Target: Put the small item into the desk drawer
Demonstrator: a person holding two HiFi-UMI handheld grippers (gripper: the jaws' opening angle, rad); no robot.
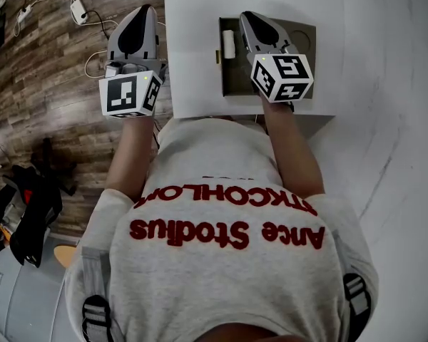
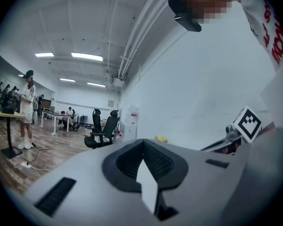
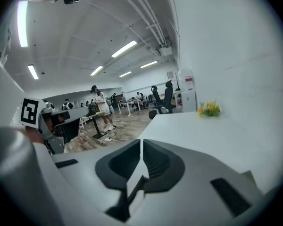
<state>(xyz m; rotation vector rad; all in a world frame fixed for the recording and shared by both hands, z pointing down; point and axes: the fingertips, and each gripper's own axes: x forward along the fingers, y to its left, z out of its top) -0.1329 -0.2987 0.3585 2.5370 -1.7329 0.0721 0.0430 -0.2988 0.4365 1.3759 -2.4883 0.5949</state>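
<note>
**A:** What are the tongs doing?

**B:** The right tongs (image 3: pixel 140 147) are sitting closed, the dark pads meeting along one seam with nothing between them. The left tongs (image 2: pixel 143 147) are doing the same: jaws together, empty, pointing out across the room.

**A:** And where is the small item (image 1: pixel 228 45) lying?

**B:** It is lying inside the open drawer (image 1: pixel 235 85), against the left wall, in the upper middle of the head view. The right tongs are hanging over the drawer with their tip just right of the item, not on it. The left tongs are hanging off the left edge of the white worktop (image 1: pixel 196 20), over the wooden floor (image 1: pixel 50 63).

**A:** How is it looking?

**B:** It is showing as a short, pale, rounded piece, like a little roll, lying lengthwise along the drawer's side. Finer detail is too small to tell.

**A:** How would it handle?

**B:** I am guessing light and fairly stiff, smooth enough to slip, and likely to roll if nudged. If it needed shifting, I would take it across its short width at the middle, closing gently.

**A:** So the task?

**B:** With the item in the drawer, I am judging that closing the drawer is what remains.
</note>
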